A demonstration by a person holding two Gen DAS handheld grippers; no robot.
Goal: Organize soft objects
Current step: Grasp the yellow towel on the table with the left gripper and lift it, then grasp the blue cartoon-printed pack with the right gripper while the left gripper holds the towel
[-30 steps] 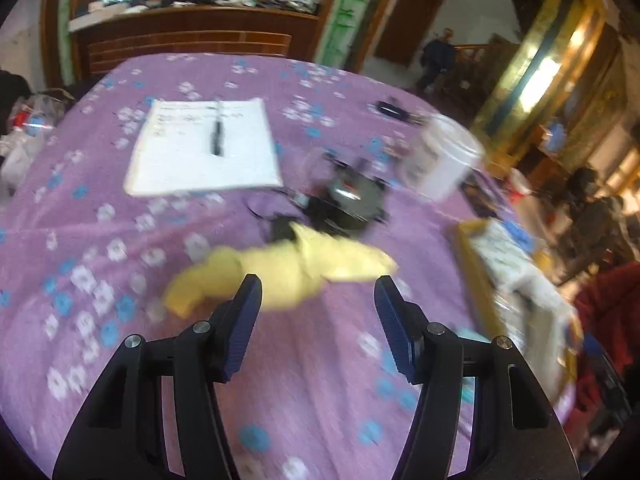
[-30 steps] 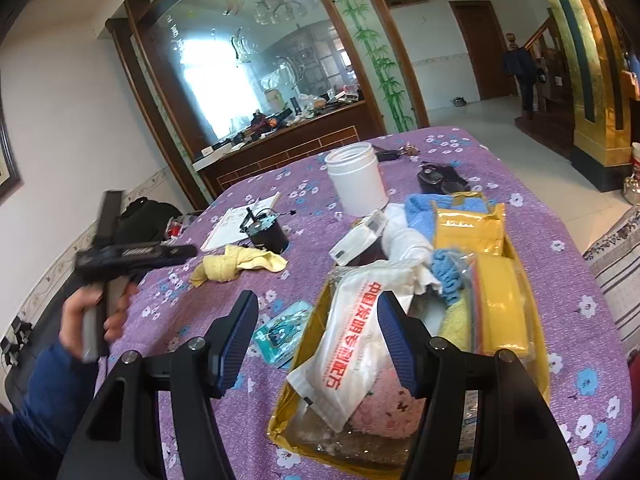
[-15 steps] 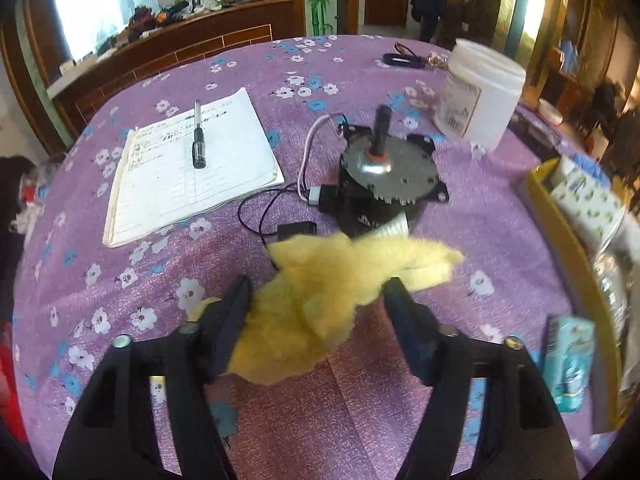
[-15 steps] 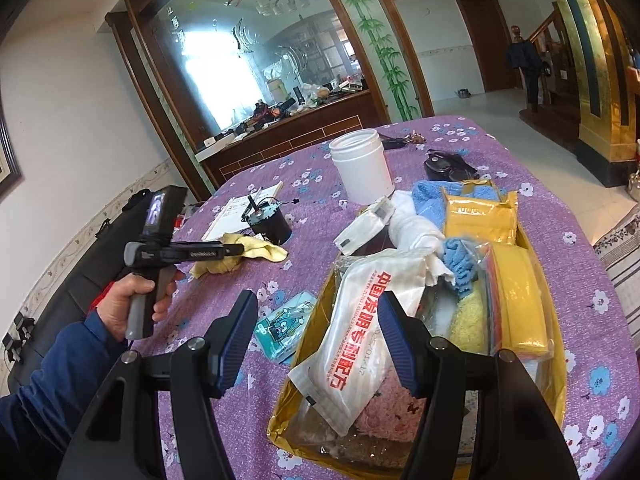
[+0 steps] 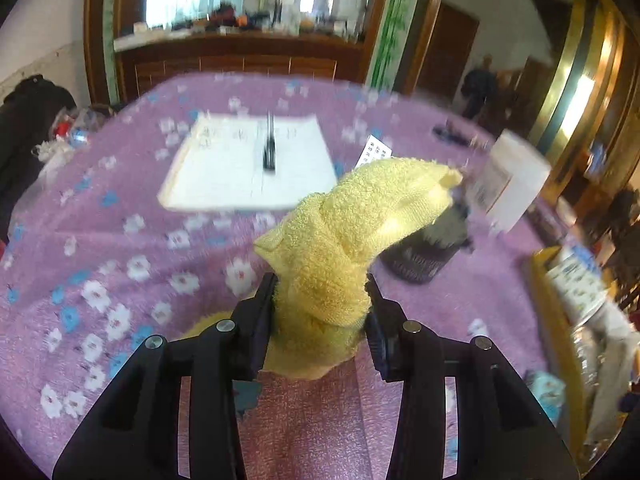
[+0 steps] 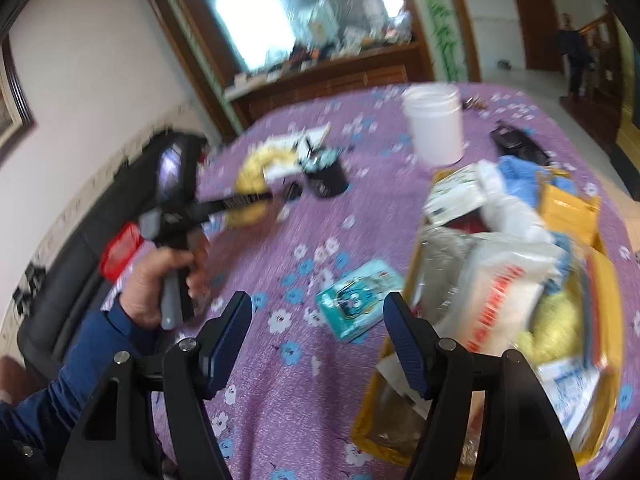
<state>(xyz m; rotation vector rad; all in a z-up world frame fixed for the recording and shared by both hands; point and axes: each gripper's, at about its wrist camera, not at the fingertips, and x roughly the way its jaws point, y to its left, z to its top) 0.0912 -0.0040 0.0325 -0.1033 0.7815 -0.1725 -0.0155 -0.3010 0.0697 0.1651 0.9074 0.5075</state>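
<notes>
A yellow terry cloth stands bunched up between the fingers of my left gripper. Its jaws are closing and the pads press into the cloth's lower part. The cloth's top flops to the right, over a black motor. In the right wrist view the same left gripper is held by a hand in a blue sleeve, with the yellow cloth at its tip. My right gripper hovers over the purple flowered tablecloth. Its jaws are opening with nothing between them.
A yellow box at the right holds several bags, blue cloths and a yellow cloth. A teal packet lies beside it. A white jar stands at the back. An open notebook with a pen lies beyond the cloth.
My left gripper has closed around the yellow cloth and pulled it up from the table. The right gripper has swung sideways, and its jaws stand a little wider.
</notes>
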